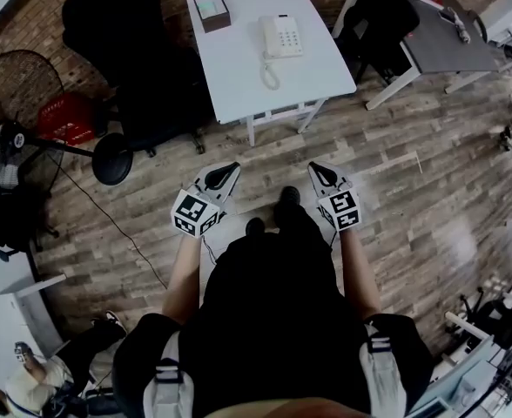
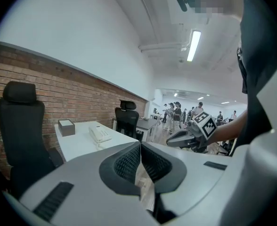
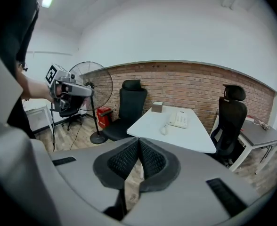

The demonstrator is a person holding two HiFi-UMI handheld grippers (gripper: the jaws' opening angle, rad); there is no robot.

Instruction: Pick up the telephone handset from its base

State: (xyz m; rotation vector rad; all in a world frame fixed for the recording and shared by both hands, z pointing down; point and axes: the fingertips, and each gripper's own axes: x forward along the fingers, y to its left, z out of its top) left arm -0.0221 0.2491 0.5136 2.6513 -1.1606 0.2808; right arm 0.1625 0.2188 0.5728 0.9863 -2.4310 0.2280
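- The left gripper (image 1: 232, 170) and right gripper (image 1: 314, 170) are hovering over the wooden plank floor (image 1: 395, 181), jaws closed and empty.
- The white corded telephone (image 1: 282, 36) is resting on the white rectangular table (image 1: 239, 81), well apart from both.

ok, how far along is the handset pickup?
Done: nothing yet; the handset sits on its base on the white table. In hand: nothing; the left gripper and right gripper are both shut and empty, over the floor short of the table. Left: close in on the table, open a gripper, grip the handset, lift it.
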